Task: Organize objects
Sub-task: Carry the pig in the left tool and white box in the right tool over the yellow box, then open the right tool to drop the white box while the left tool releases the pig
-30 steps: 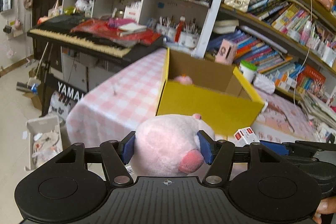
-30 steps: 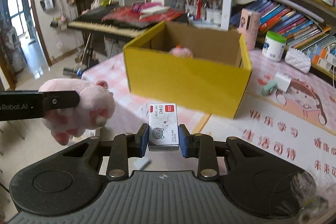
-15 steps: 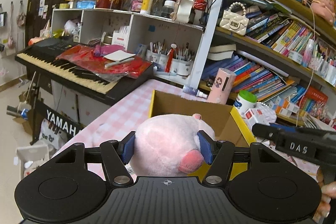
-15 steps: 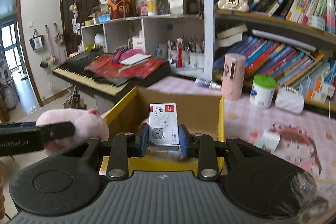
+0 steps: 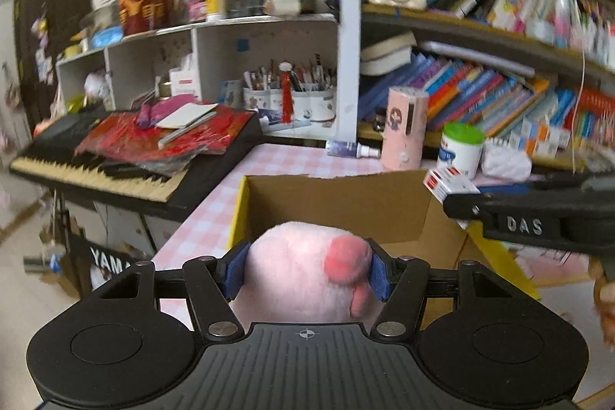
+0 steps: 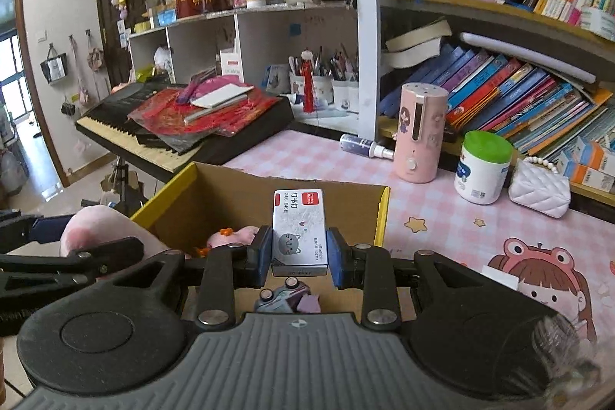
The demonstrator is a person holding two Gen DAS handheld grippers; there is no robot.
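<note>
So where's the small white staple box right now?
The staple box is clamped in the right claw, centre of the right wrist view, held over the open yellow box; the left wrist view shows it at the right, above that box's rim.

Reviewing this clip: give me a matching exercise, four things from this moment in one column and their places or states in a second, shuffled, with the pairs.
Things
1. pink plush toy
2. small white box
3. green-lidded jar
4. cardboard box

Places or states
A. stands on the pink tablecloth by the bookshelf
B. clamped in the right gripper
C. open-topped, with small toys inside
D. clamped in the left gripper

Pairs: 1-D, 2-B, 3-A, 4-C
</note>
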